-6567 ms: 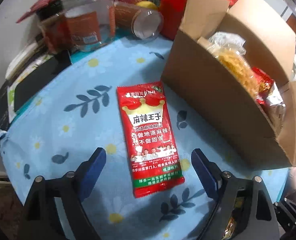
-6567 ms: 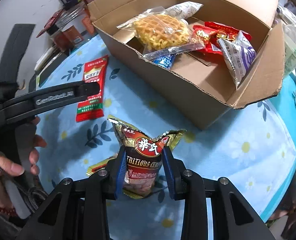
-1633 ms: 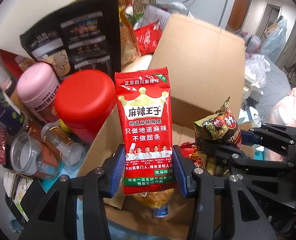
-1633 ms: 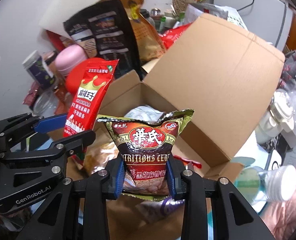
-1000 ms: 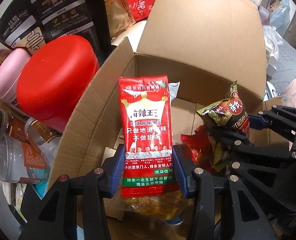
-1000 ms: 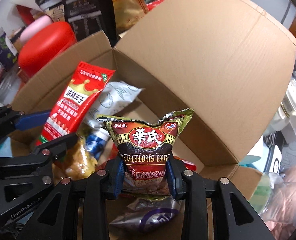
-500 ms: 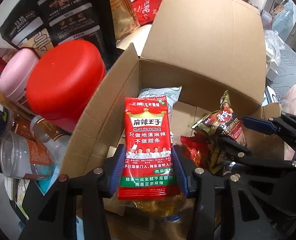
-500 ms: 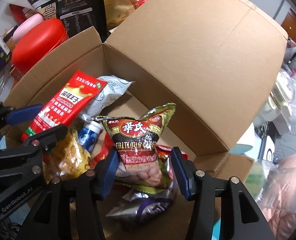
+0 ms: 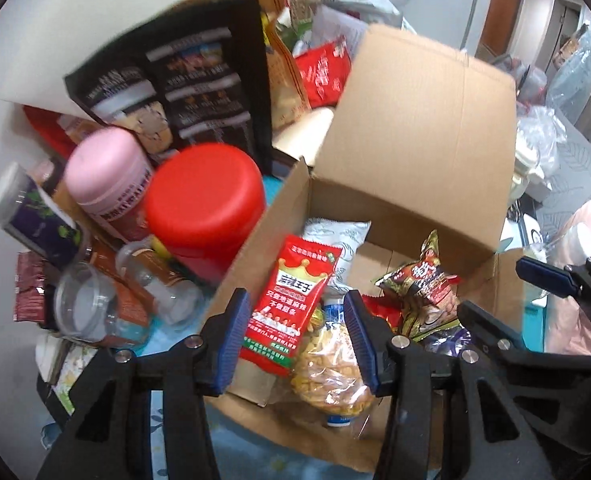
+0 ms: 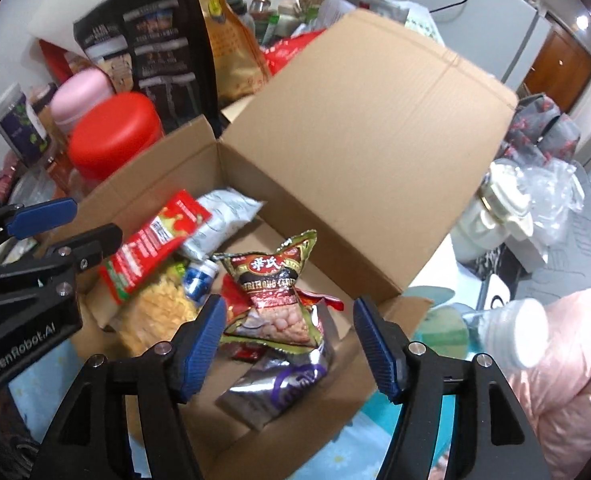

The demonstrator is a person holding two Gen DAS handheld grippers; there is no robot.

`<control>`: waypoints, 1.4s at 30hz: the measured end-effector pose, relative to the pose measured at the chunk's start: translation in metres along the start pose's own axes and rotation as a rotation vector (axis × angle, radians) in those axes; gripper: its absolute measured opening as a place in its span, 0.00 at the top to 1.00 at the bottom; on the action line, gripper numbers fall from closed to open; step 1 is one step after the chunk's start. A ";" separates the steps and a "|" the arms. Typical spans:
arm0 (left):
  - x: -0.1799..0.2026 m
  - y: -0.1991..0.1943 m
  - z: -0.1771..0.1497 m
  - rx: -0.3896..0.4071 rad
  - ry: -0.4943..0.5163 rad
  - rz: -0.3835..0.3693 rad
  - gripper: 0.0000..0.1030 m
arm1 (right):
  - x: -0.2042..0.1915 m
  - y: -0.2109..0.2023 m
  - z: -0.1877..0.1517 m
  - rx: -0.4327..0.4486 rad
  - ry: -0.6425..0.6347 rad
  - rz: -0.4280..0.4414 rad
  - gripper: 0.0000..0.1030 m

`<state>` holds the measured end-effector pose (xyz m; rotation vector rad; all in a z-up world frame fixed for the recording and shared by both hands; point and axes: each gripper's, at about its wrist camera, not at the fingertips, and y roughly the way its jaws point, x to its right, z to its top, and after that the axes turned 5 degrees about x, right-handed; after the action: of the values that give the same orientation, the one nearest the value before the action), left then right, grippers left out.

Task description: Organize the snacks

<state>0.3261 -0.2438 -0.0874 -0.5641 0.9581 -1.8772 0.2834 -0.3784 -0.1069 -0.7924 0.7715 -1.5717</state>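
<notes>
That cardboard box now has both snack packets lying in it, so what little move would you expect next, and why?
Probably both hand-held grippers lift clear of the cardboard box. The red spicy-strip packet and the brown cereal bag lie loose on the other snacks. The right hand-held gripper, whose jaws have just been opening, and the left hand-held gripper grip nothing.
</notes>
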 end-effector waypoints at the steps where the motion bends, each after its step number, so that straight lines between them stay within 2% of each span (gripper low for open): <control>1: -0.001 -0.005 0.001 0.008 -0.003 0.002 0.53 | 0.000 -0.008 0.000 0.014 0.004 0.005 0.36; 9: -0.014 -0.066 0.004 0.091 -0.041 0.027 0.52 | -0.010 -0.070 0.004 0.139 0.044 0.059 0.34; 11: -0.017 -0.081 0.003 0.107 -0.045 0.042 0.48 | -0.012 -0.084 0.005 0.159 0.043 0.060 0.34; 13: -0.020 -0.099 0.000 0.129 -0.059 0.053 0.35 | -0.014 -0.099 0.004 0.183 0.041 0.068 0.32; 19: -0.025 -0.151 -0.009 0.196 -0.064 0.065 0.32 | -0.023 -0.143 -0.005 0.243 0.030 0.084 0.32; 21: -0.025 -0.167 -0.013 0.215 -0.066 0.069 0.32 | -0.026 -0.159 -0.008 0.265 0.022 0.085 0.26; 22: -0.025 -0.175 -0.015 0.225 -0.068 0.072 0.31 | -0.027 -0.165 -0.010 0.277 0.020 0.084 0.19; 23: -0.025 -0.185 -0.017 0.239 -0.070 0.072 0.31 | -0.028 -0.174 -0.012 0.298 0.019 0.082 0.15; 25: -0.024 -0.197 -0.021 0.253 -0.072 0.064 0.30 | -0.030 -0.188 -0.017 0.326 0.015 0.074 0.14; 28: -0.022 -0.214 -0.030 0.268 -0.070 0.068 0.30 | -0.033 -0.205 -0.023 0.345 0.012 0.066 0.09; 35: -0.020 -0.242 -0.056 0.275 -0.066 0.104 0.30 | -0.042 -0.231 -0.047 0.352 0.011 0.093 0.09; 42: -0.015 -0.259 -0.083 0.270 -0.068 0.094 0.30 | -0.047 -0.248 -0.074 0.345 0.029 0.105 0.09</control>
<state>0.1375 -0.1286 0.0728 -0.4103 0.6612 -1.8521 0.0921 -0.2963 0.0537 -0.4710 0.5328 -1.5681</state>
